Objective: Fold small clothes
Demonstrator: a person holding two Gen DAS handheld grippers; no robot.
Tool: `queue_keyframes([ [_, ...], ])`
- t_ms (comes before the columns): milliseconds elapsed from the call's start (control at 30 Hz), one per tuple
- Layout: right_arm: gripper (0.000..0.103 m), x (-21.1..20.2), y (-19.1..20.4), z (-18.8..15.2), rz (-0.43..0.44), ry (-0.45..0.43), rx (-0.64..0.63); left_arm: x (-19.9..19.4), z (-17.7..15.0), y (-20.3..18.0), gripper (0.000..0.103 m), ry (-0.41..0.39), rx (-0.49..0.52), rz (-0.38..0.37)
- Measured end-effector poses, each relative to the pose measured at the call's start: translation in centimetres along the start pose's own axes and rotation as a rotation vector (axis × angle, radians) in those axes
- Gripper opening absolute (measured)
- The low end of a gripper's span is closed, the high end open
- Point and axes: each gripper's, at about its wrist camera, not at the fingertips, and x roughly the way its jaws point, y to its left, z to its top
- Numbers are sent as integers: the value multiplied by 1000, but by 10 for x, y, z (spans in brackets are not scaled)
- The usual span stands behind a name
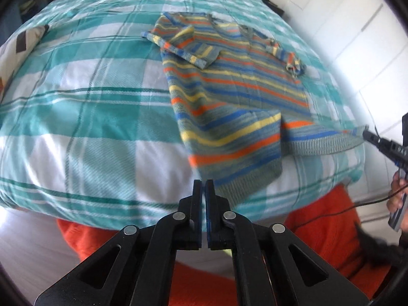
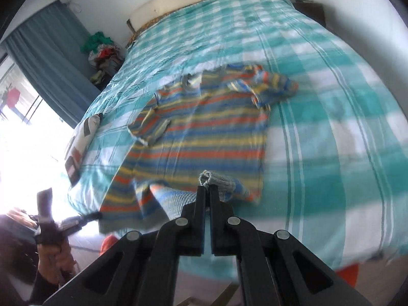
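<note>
The striped sweater (image 1: 229,89) lay flat on the bed (image 1: 89,127), neck toward the far side, near the foot end. Its left sleeve (image 1: 183,43) was folded across the chest; the right sleeve (image 2: 270,84) lay bunched beside the shoulder.

The right claw (image 2: 207,188) was clamped on the ribbed hem (image 2: 219,179) at one bottom corner, holding it lifted. The left claw (image 1: 203,182) sat together just short of the other hem corner; blur made it hard to tell, but it appeared to grip nothing.

With only one corner held, pulling the hem up could drag the sweater askew and skew the fold. The thin pinch of ribbing might slip out. The bunched right sleeve could get trapped inside, leaving a lump.
</note>
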Motion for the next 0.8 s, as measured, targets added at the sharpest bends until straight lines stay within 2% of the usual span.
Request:
queue_keyframes([
  [67,2,10,-12,-29,-19,47,59,8,-6,-2,0,34,69,59],
  [133,2,28,-31,-56,-10,136,153,22,-13,-1,0,73,104,113],
  [200,3,38,-42,-72,11,206,211,30,-17,6,1,99,79,113],
  [233,7,39,-46,-75,20,225,224,29,-20,11,1,90,50,102],
  [267,10,37,-51,-75,18,225,238,28,-20,16,7,75,16,82],
  [300,17,32,-55,-73,28,208,246,26,-21,21,29,60,-21,52],
  [333,35,23,-59,-70,46,177,256,25,-24,26,47,45,-64,13],
  [367,51,17,-63,-68,56,149,261,24,-26,28,70,18,-101,-13],
  [400,54,11,-66,-67,69,122,259,25,-28,29,75,-11,-127,-26],
  [433,55,10,-68,-63,82,117,250,29,-29,29,75,-15,-135,-33],
  [533,55,26,-78,-59,102,152,262,53,-26,19,61,17,-164,-68],
  [567,55,38,-83,-59,101,179,264,61,-25,13,51,26,-163,-76],
  [633,55,65,-88,-66,140,257,286,77,-23,3,18,53,-156,-64],
  [667,51,79,-87,-66,193,284,296,80,-24,1,4,66,-163,-67],
  [700,39,87,-86,-68,237,297,298,81,-22,0,3,68,-179,-63],
  [733,5,89,-85,-68,230,299,294,78,-20,0,3,68,-187,-68],
  [800,4,73,-81,-62,231,256,287,56,-18,5,3,39,-188,-91],
])
